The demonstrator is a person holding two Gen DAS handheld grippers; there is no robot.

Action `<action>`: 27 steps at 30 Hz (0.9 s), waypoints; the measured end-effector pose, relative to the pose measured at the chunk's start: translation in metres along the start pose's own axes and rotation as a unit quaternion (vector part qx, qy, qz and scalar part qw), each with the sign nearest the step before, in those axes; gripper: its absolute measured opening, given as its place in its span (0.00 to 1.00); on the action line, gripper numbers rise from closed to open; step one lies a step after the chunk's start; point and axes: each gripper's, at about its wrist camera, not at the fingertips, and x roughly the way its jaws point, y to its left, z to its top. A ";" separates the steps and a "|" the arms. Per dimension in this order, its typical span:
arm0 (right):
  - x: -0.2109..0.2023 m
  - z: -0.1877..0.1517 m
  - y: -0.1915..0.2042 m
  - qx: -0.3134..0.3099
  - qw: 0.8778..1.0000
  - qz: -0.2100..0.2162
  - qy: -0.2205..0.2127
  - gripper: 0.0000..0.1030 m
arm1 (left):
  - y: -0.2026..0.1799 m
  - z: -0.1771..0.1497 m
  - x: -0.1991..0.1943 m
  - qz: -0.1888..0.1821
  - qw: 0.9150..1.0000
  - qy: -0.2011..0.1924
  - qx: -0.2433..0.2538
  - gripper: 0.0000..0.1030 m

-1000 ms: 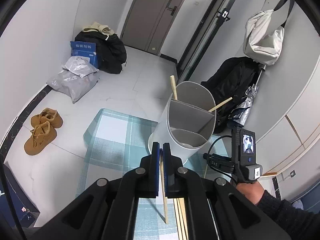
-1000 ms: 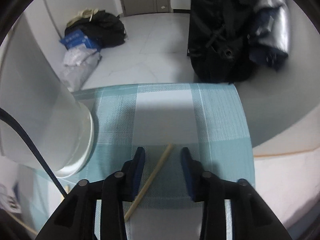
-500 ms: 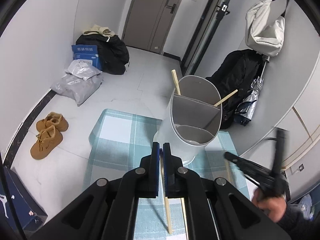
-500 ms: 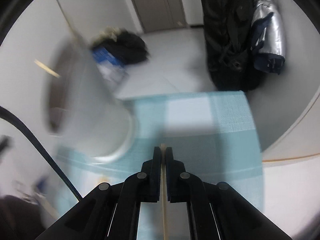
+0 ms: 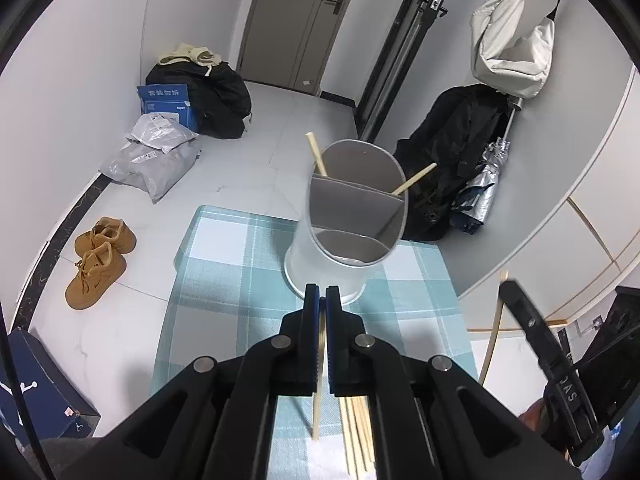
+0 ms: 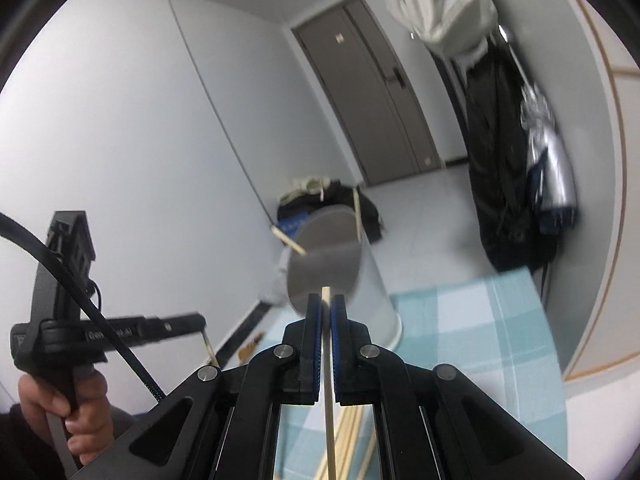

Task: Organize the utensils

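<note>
Checked teal cloth [image 5: 224, 264] covers table. White holder [image 5: 352, 216] stands on its far part, divided inside; two chopsticks [image 5: 316, 154] lean in rear compartment. Loose pile [image 5: 358, 436] lies on cloth at near edge. Left gripper [image 5: 322, 294] clamped on one stick [image 5: 317, 392], stick hanging down over cloth. Right gripper [image 6: 326, 304] clamped on another stick [image 6: 329, 384], tip poking up before holder, clear of cloth. Hand [image 6: 76, 412] grips left handle.

On the pale tiled floor [image 5: 280, 136] I see tan suede shoes [image 5: 98, 260], grey plastic mail bags [image 5: 152, 156], a blue printed box [image 5: 166, 100], and a black coat [image 5: 452, 160] beneath a white fabric bag [image 5: 512, 48].
</note>
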 end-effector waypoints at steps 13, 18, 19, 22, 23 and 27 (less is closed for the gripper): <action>0.003 0.081 0.005 -0.046 0.994 0.007 -0.094 0.03 | -0.042 0.056 -0.037 -0.024 0.997 -0.022 0.069 0.00; 0.015 0.122 0.009 -0.055 0.990 0.011 -0.130 0.03 | -0.052 0.095 -0.051 -0.047 0.996 -0.041 0.068 0.00; 0.022 0.131 0.008 -0.055 0.989 0.012 -0.135 0.03 | -0.053 0.103 -0.051 -0.050 0.996 -0.044 0.065 0.00; 0.042 0.155 0.010 -0.055 0.987 0.014 -0.151 0.03 | -0.053 0.129 -0.051 -0.059 0.995 -0.051 0.055 0.00; 0.048 0.161 0.011 -0.056 0.986 0.012 -0.156 0.03 | -0.052 0.141 -0.050 -0.062 0.995 -0.053 0.052 0.00; 0.080 0.183 0.012 -0.048 0.983 0.007 -0.176 0.03 | -0.050 0.166 -0.046 -0.063 0.994 -0.071 0.050 0.00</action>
